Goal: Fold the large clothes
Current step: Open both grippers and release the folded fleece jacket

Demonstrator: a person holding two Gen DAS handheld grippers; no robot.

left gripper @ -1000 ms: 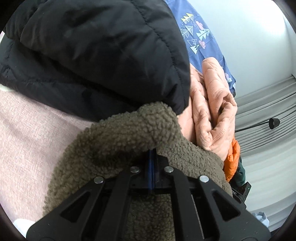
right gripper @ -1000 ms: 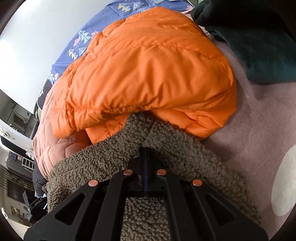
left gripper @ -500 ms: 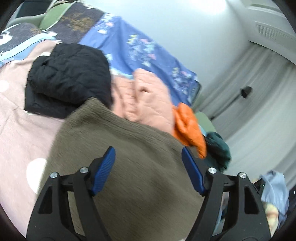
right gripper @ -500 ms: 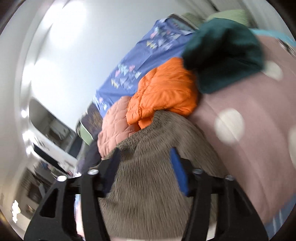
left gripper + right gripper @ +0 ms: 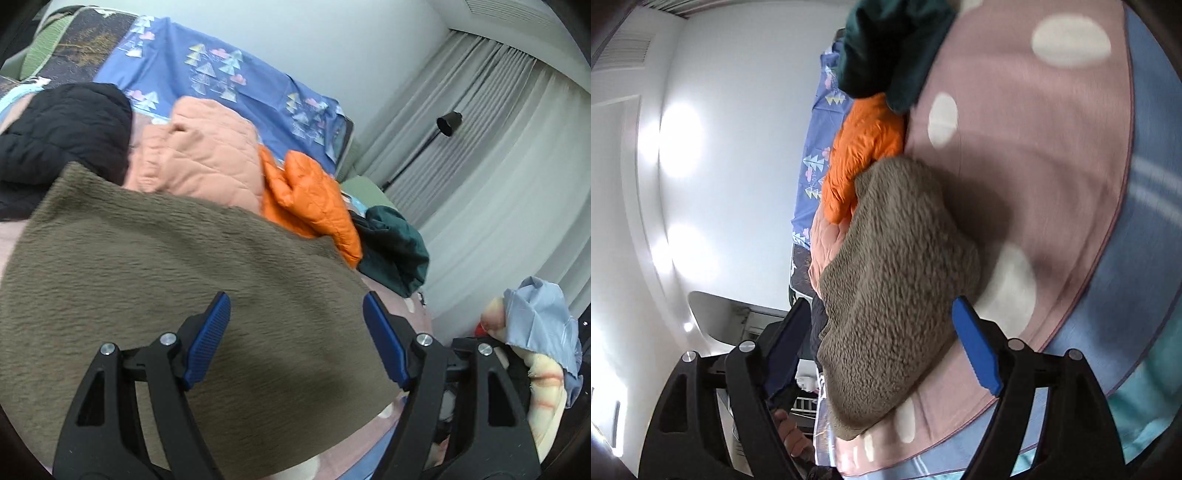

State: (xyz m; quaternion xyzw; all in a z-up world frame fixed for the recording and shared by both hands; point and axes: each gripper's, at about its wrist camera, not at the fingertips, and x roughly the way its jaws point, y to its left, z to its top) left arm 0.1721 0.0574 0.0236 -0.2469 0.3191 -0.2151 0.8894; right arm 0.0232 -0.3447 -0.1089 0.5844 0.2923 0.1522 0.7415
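A: Where is your fleece sitting?

B: Going left to right in the left wrist view: the black jacket at ten o'clock, the peach quilted jacket at eleven, the orange puffer near twelve, the dark green garment at two. Your brown fleece lies in front of them all, filling the middle and the eight o'clock side, on the pink spotted bedcover. In the right wrist view the fleece is a thick folded bundle, its far end touching the orange puffer.

A: And your grippers?

B: Your left gripper is spread wide above the fleece, blue pads apart, holding nothing. Your right gripper is likewise released, its jaws either side of the bundle without pinching it.

A: How will it handle?

B: I judge it soft, bulky and fairly light. The pile is grippy, so it should not slip, but it is limp: lift one point and the rest sags and the fold opens. It looks springy too, so layers may puff back up.

A: Where do you take hold?

B: At the near edge, toward six o'clock, one gripper at each corner, biting through all layers together. Keep clear of the orange puffer at twelve so you do not drag it along
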